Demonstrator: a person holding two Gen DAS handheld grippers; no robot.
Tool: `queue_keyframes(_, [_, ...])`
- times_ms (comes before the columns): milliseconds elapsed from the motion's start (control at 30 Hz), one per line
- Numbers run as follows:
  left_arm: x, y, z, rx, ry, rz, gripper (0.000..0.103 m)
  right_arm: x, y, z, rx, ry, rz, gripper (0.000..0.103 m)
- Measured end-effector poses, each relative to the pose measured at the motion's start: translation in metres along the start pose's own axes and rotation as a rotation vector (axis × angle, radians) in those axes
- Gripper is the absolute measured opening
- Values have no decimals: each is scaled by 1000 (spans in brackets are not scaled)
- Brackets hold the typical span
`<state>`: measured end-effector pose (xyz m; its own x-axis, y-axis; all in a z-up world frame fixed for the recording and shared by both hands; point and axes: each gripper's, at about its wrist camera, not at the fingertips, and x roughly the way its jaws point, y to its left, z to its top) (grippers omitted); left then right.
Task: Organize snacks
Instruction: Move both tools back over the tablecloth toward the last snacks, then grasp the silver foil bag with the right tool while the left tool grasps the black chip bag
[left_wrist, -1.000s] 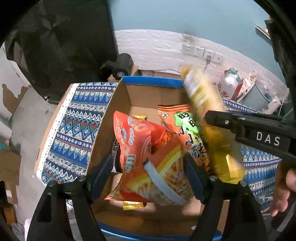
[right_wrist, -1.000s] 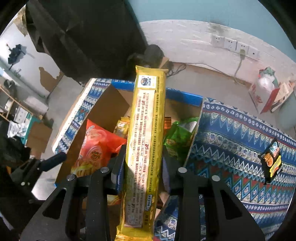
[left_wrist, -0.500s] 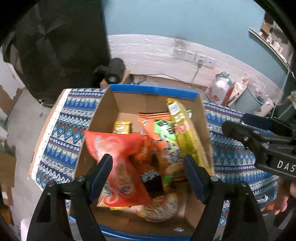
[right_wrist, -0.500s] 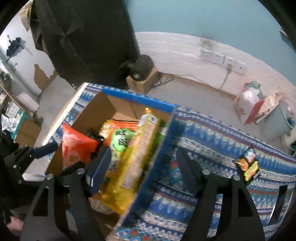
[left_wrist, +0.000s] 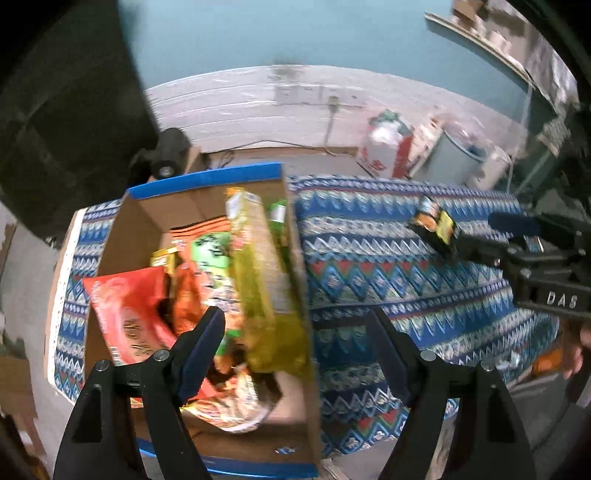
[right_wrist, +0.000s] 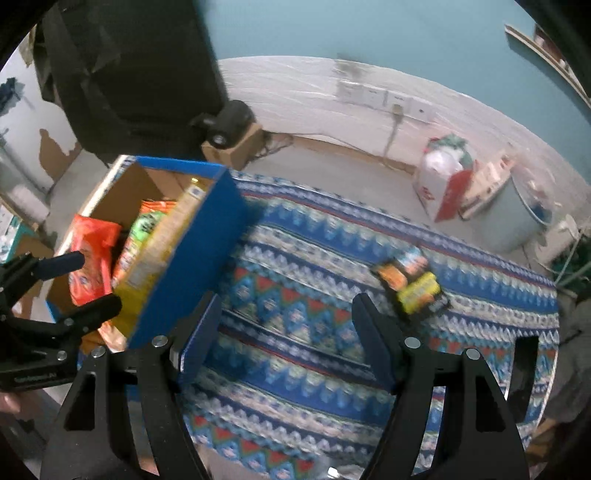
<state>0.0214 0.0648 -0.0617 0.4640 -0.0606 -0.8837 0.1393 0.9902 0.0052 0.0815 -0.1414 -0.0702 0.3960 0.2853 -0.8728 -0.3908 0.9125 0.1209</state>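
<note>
Both views are pretty smeared with motion blur, so the print on the packets is unreadable. The blue-rimmed cardboard box (left_wrist: 207, 181) sits on the worktop covered in a blue zigzag-patterned cloth (left_wrist: 369, 258), stuffed with snacks: a long yellow biscuit packet (left_wrist: 258, 273) leaning against the box's right wall, an orange-red crisp bag (left_wrist: 125, 306) on the left, and a green-and-orange bag (left_wrist: 210, 258) between them. Whatever's under those is hidden.

The left claw (left_wrist: 295, 350) is spread wide with nothing in it, hanging over the box's right wall. In its view the lower box corner is cut off by the black fingers.

The right claw (right_wrist: 286, 332) has just been opening and now gapes empty over bare cloth, beside the box's blue outer wall (right_wrist: 199, 258). That blue side only shows in the right view, which mostly hides the box's insides.

A small black-and-yellow snack packet (right_wrist: 410, 284) lies alone on the cloth, well apart from the box. In the left view it's partly blocked by the right claw's body.
</note>
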Motion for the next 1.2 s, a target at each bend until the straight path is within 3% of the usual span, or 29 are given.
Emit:
queue_keyframes(333, [16, -62, -23, 127, 79, -60, 80, -10, -49, -60, -3, 86, -18, 73])
queue_keyframes(567, [38, -83, -56, 146, 156, -87, 80, -3, -60, -118, -33, 182, 52, 73])
queue_keyframes(800, [54, -106, -81, 173, 226, -117, 80, 14, -61, -174, -96, 322, 52, 73])
queue_keyframes(1067, [72, -116, -89, 209, 241, -77, 80, 43, -56, -190, -184, 416, 34, 73])
queue_keyframes(1133, [77, -114, -89, 200, 247, -78, 80, 51, -55, -191, -195, 431, 32, 69])
queue_keyframes(1200, [82, -111, -88, 190, 250, -68, 80, 60, -55, -192, -200, 446, 30, 59])
